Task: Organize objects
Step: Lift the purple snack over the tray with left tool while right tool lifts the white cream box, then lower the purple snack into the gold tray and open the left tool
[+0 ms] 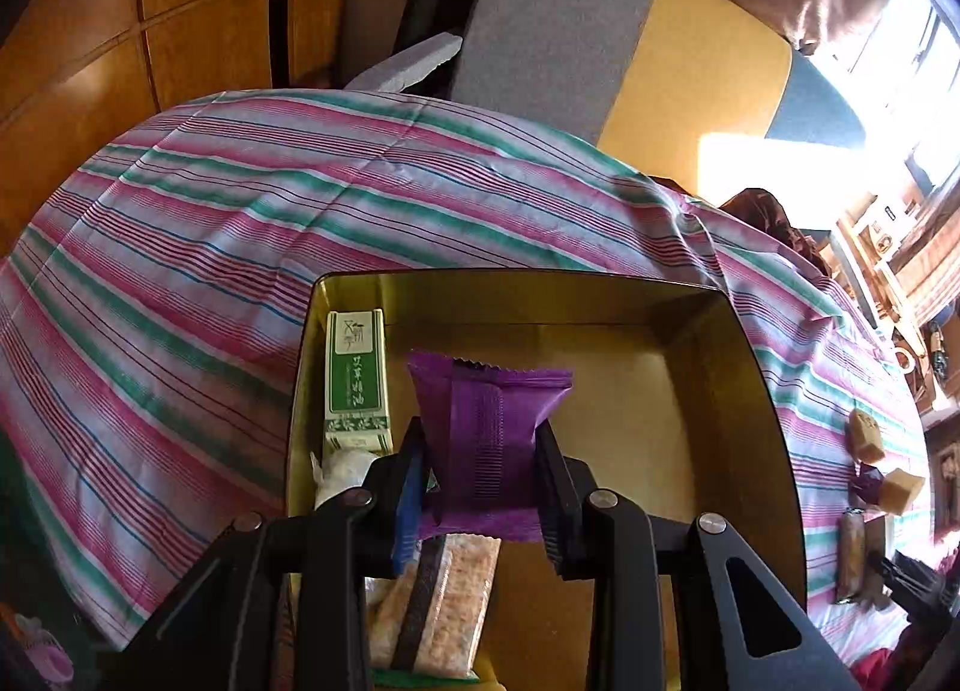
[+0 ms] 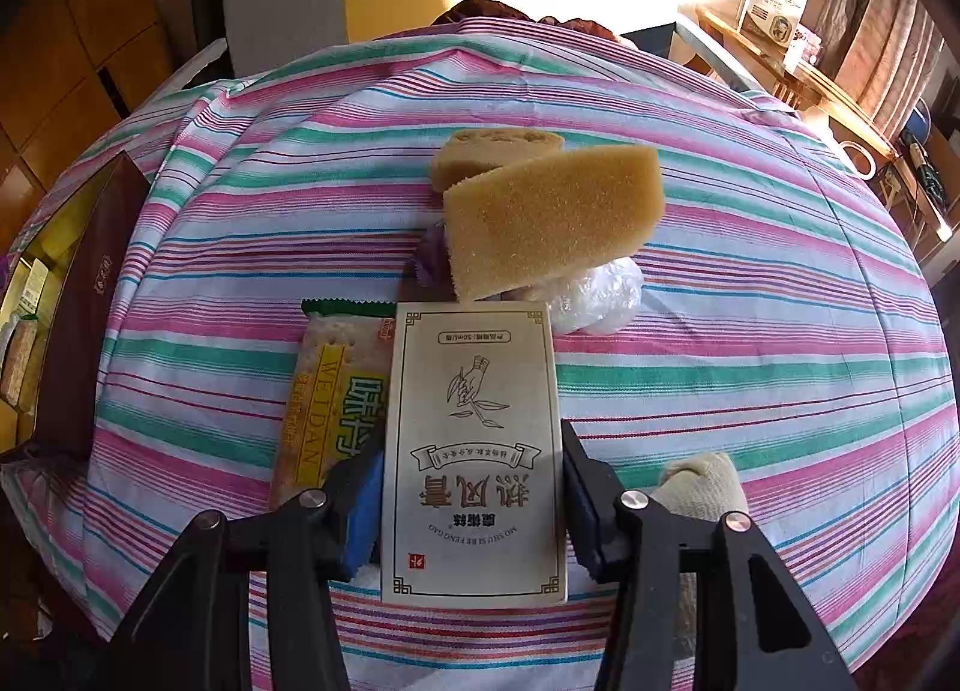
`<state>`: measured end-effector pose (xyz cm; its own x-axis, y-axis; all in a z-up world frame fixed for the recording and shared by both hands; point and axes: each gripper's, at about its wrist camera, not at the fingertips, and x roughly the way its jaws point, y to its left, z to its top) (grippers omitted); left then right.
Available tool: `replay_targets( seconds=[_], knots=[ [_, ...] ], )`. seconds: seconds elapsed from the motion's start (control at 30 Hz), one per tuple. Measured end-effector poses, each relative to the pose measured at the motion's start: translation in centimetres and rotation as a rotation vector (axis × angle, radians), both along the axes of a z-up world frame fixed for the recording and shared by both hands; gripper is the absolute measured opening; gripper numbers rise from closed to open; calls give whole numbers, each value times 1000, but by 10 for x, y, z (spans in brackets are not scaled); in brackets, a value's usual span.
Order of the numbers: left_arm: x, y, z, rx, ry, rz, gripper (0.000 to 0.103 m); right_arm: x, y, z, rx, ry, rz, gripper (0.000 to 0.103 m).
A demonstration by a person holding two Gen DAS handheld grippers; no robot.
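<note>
My left gripper [image 1: 483,445] is shut on a purple snack packet [image 1: 489,421] and holds it over the gold-lined box [image 1: 708,331]. In the box lie a green-and-white carton [image 1: 355,379], a white wrapped item [image 1: 342,472] and a cracker pack [image 1: 438,607]. My right gripper [image 2: 474,463] is shut on a cream ointment box [image 2: 474,451] low over the striped cloth [image 2: 750,331]. Beyond it lie a yellow cracker pack [image 2: 336,397], a tan sponge block [image 2: 552,217], a tan cake [image 2: 492,150], a purple packet [image 2: 432,259] and a clear-wrapped item [image 2: 594,295].
The gold-lined box shows at the left edge of the right wrist view [image 2: 90,295], brown outside. A gloved finger [image 2: 699,484] shows by my right gripper. A grey-yellow-blue panel [image 1: 630,42] stands behind the table. Shelves [image 2: 780,48] stand far right.
</note>
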<state>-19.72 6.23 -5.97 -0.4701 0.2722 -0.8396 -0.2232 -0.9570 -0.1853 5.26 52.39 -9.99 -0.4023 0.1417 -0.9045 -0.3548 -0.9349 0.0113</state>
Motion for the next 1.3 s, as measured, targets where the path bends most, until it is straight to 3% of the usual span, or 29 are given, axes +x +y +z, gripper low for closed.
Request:
replay_targets(
  seconds=[0.47,0.57,0.7,0.93,1.13,1.3],
  knots=[
    [-37,20,-31,-99,-36,3,33,-1,0,0,4,0,4,51],
    [-43,23,-38,-163,-29,23,34,0,0,0,3,1,2,51],
    [-43,17,-40,-186,-21,40,41,-1,-1,0,5,1,3,51],
    [-14,11,-21,-173,47,32,42,-1,-1,0,6,1,2,51],
    [37,2,7,-110,134,31,42,-4,-2,-4,13,-20,6,51],
    [81,-1,22,-104,201,-4,43,-5,-2,-4,17,-29,-12,51]
  ],
)
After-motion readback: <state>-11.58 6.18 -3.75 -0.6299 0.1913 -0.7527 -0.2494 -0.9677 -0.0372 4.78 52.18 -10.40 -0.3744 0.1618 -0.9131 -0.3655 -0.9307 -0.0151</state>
